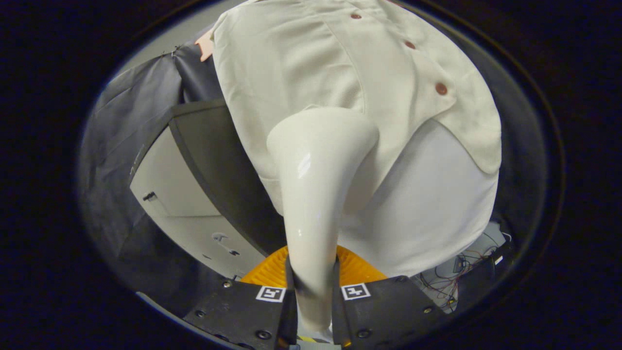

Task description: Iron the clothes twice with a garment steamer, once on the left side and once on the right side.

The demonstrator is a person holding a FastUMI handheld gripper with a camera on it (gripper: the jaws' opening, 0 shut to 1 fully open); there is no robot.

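1. Gripper (313,287) – fingers narrowly parted, both pressed on the handle of the white garment steamer (316,194), pinching it.
2. Steamer runs from between the fingers toward 12 o'clock; its wide head lies against the cream buttoned garment (291,63).
3. Garment hangs just beyond the fingers, lower flap at 2 o'clock over a white underlayer (427,209).
4. Orange ribbed piece (272,272) just behind the fingers – white cabinet (170,184) at 9 o'clock.

light: bright, even | glare: steamer (311,194) | edges: fisheye-bent, dim
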